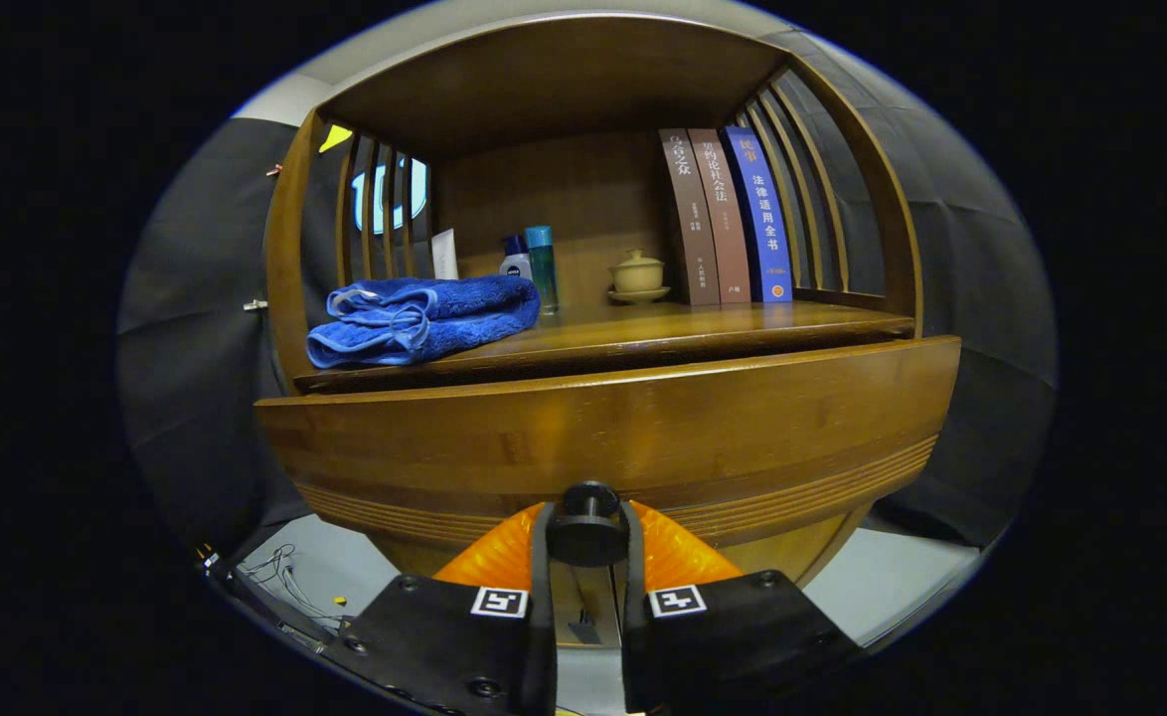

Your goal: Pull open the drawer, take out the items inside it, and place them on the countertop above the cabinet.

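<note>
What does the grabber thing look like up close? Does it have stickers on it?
The gripper has two long narrow fingers running side by side. Behind them sit two flat black plates with round screws. Each plate carries a small square black-and-white marker, like a pixel puzzle.

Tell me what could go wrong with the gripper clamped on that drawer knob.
The gripper holds only the small round knob, so it may slip off during the pull. The countertop already carries a towel, bottles, a teacup and books, leaving limited room for drawer items.
</note>
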`<state>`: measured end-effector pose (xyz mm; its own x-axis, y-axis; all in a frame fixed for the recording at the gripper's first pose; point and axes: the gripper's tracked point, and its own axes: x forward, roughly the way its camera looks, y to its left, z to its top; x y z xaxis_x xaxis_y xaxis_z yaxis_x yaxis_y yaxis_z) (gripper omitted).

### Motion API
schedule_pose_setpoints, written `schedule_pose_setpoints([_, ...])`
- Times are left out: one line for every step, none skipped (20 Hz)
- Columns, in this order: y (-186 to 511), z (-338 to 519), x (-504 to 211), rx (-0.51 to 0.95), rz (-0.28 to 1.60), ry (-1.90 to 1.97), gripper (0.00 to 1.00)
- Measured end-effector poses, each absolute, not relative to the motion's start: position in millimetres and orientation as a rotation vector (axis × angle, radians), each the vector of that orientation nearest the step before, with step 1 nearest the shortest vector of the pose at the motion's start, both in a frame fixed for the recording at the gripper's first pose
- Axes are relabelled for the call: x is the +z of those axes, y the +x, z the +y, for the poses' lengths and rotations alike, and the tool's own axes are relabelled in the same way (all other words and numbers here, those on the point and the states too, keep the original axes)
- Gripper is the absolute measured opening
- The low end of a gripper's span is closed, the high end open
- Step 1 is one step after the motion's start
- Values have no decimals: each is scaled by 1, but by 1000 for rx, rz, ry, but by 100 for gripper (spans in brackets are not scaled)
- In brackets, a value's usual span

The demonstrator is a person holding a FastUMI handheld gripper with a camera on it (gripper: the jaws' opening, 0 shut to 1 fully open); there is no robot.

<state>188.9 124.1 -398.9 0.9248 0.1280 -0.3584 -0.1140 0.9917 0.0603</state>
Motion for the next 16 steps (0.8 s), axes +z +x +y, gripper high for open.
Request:
schedule_pose_setpoints([181,123,-398,123,374,45,30])
schedule_pose_setpoints([173,123,-397,124,375,49,30])
schedule_pose_setpoints([165,122,-396,127,375,48,30])
schedule_pose_setpoints([157,122,-395,130,376,44,30])
schedule_pose_setpoints([150,121,-394,130,377,41,30])
schedule_pose_setpoints([144,120,-393,131,378,41,30])
schedule_pose_setpoints([138,119,-392,130,379,45,30])
schedule_pose_setpoints([131,118,-391,132,376,47,30])
schedule_pose_setpoints([125,118,-390,135,373,44,30])
schedule_pose_setpoints([120,117,-390,137,370,35,30])
schedule_pose_setpoints([115,116,-390,137,370,32,30])
schedule_pose_setpoints([111,116,-389,136,373,36,30])
schedule_pose_setpoints([106,115,-389,136,376,43,30])
schedule_pose_setpoints([100,114,-390,135,383,47,30])
schedule_pose_setpoints([95,112,-391,134,385,51,30])
schedule_pose_setpoints([90,112,-393,136,394,54,30])
